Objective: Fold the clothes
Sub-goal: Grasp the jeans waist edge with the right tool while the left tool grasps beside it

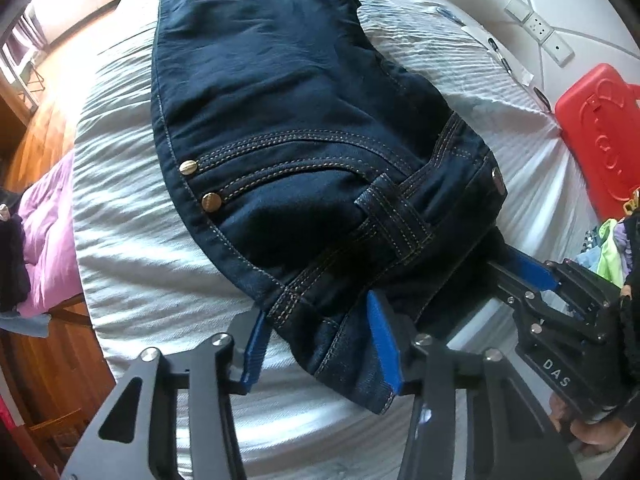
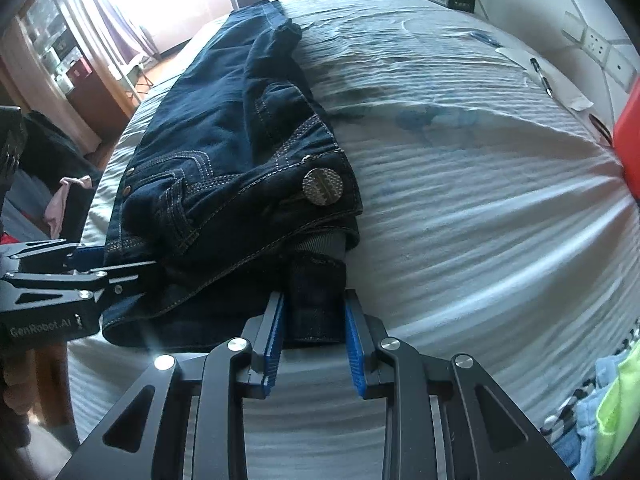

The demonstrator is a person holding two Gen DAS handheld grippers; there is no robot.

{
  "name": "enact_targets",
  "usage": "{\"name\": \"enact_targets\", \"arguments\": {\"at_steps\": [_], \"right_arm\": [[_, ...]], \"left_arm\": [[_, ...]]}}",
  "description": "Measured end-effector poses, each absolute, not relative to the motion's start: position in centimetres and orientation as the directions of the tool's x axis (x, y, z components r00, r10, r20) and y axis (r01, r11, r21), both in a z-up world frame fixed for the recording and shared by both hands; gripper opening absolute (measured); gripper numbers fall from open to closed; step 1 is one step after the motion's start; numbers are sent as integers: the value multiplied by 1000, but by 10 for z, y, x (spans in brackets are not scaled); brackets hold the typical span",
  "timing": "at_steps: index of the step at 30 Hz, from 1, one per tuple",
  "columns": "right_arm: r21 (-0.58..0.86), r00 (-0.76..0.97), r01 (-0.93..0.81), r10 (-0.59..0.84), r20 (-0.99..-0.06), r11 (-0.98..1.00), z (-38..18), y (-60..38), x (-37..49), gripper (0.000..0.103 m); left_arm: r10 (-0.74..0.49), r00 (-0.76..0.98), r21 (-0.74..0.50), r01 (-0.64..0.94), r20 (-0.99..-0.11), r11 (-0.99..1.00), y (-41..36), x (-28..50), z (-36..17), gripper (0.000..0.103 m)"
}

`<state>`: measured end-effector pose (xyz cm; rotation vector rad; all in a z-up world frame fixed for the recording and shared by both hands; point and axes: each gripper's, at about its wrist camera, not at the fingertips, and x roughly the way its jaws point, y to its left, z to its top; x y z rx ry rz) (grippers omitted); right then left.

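Note:
Dark blue jeans point(image 1: 280, 120) lie lengthwise on the white bed, folded leg over leg, waistband end nearest me. They also show in the right wrist view point(image 2: 224, 152), with a metal waist button point(image 2: 322, 186). My left gripper point(image 1: 320, 332) has its blue pads on either side of the waistband's left corner, with denim between them. My right gripper point(image 2: 314, 328) holds a bunched piece of the waistband between its pads; it also shows in the left wrist view point(image 1: 520, 268) at the jeans' right corner.
The white ribbed bedsheet point(image 2: 480, 200) covers the bed. A red box point(image 1: 600, 128) sits at the right edge. A pile of coloured clothes point(image 2: 600, 400) lies at the near right. A pen point(image 2: 540, 72) and paper lie near the wall sockets. Pink bedding point(image 1: 48, 232) lies left, over wooden floor.

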<state>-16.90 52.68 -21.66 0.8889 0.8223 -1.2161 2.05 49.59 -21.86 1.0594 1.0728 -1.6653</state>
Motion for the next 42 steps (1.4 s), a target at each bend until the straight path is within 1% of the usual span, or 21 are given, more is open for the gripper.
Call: {"name": "enact_targets", "arguments": {"at_steps": [1, 2, 4, 7, 11, 15, 18, 23, 25, 30, 36, 42], "right_arm": [[116, 155, 986, -415, -896, 118, -216, 527, -168, 25], [109, 149, 987, -416, -897, 117, -214, 527, -166, 22], [103, 145, 987, -432, -890, 120, -208, 528, -163, 13], [147, 181, 983, -458, -870, 110, -192, 528, -163, 10], [195, 230, 973, -526, -819, 122, -155, 524, -159, 10], [201, 247, 969, -608, -755, 144, -116, 502, -140, 10], [206, 252, 967, -659, -709, 147, -94, 476, -122, 10], [249, 237, 964, -719, -653, 92, -69, 423, -89, 10], [269, 225, 961, -732, -643, 59, -62, 405, -84, 10], [268, 172, 963, -757, -630, -5, -43, 359, -65, 9], [303, 195, 953, -755, -626, -5, -41, 295, -63, 9], [315, 217, 949, -743, -633, 9, -50, 227, -55, 9]], "left_arm": [[-216, -268, -209, 943, -939, -260, 495, 22, -217, 35], [-220, -268, -205, 940, -938, -272, 496, 24, -215, 33], [-230, -270, -197, 934, -935, -297, 495, 26, -208, 26], [-270, -290, -195, 924, -918, -329, 493, 33, -186, 24], [-383, -319, -174, 914, -867, -367, 481, 49, -135, 24], [-448, -345, -181, 912, -825, -369, 449, 72, -98, 24], [-478, -352, -180, 912, -805, -370, 414, 91, -81, 24], [-468, -405, -201, 882, -785, -427, 347, 114, -65, 24], [-458, -425, -206, 867, -781, -454, 324, 122, -58, 24], [-454, -439, -200, 853, -776, -482, 270, 130, -45, 24], [-466, -425, -199, 867, -776, -457, 209, 134, -42, 24], [-446, -385, -190, 887, -808, -421, 153, 139, -58, 24]]}}
